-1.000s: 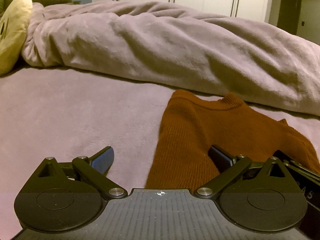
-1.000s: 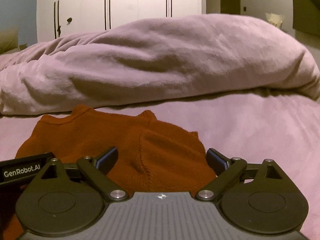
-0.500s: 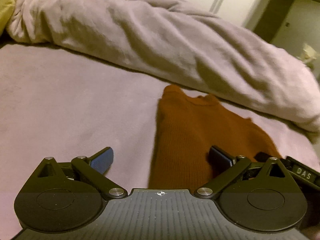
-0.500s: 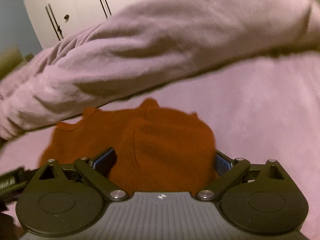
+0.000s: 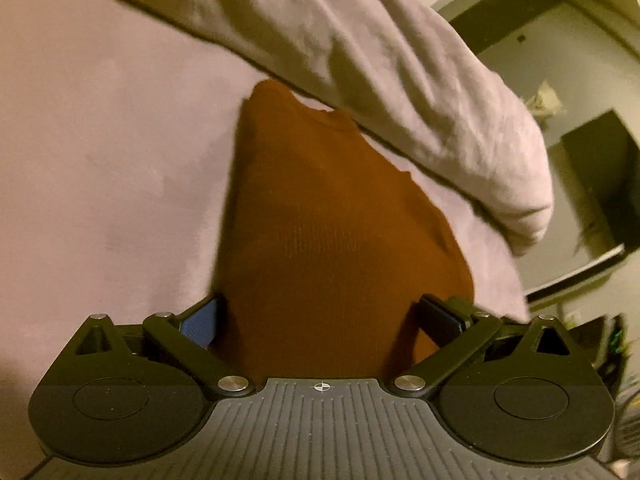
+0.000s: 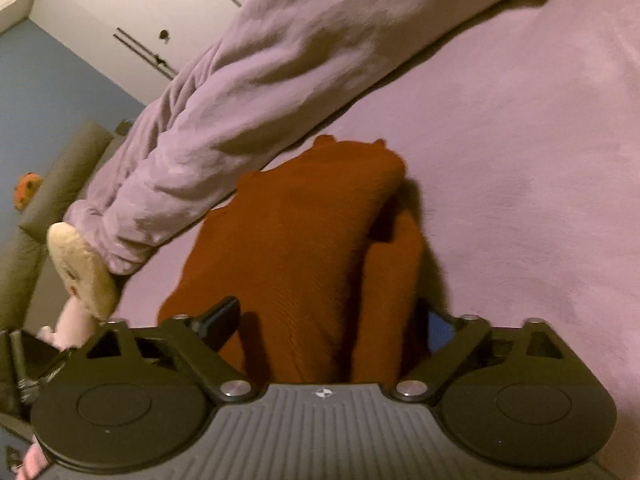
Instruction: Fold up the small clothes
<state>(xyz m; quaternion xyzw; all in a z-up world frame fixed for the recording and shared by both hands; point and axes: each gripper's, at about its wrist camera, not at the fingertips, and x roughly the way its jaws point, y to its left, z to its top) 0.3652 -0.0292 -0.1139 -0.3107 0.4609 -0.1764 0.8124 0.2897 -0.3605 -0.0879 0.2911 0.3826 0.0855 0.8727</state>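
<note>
A small rust-orange knitted sweater (image 5: 328,240) lies on the lilac bedsheet (image 5: 100,160), partly folded, its neck end toward the rolled duvet. My left gripper (image 5: 320,320) is open, its jaws wide apart on either side of the sweater's near end. The sweater also shows in the right wrist view (image 6: 304,248), with one side doubled over. My right gripper (image 6: 332,322) is open too, its fingers straddling the near end of the cloth. Both views are tilted and blurred.
A bunched lilac duvet (image 5: 380,60) runs across the bed behind the sweater, also in the right wrist view (image 6: 260,80). A yellow plush cushion (image 6: 80,272) lies at its end. White wardrobe doors (image 6: 140,8) stand behind. Dark furniture (image 5: 600,184) stands right of the bed.
Both grippers have tipped and rolled, the left toward the right and the right toward the left, and moved in over the sweater's near end. Both jaws stay open.
</note>
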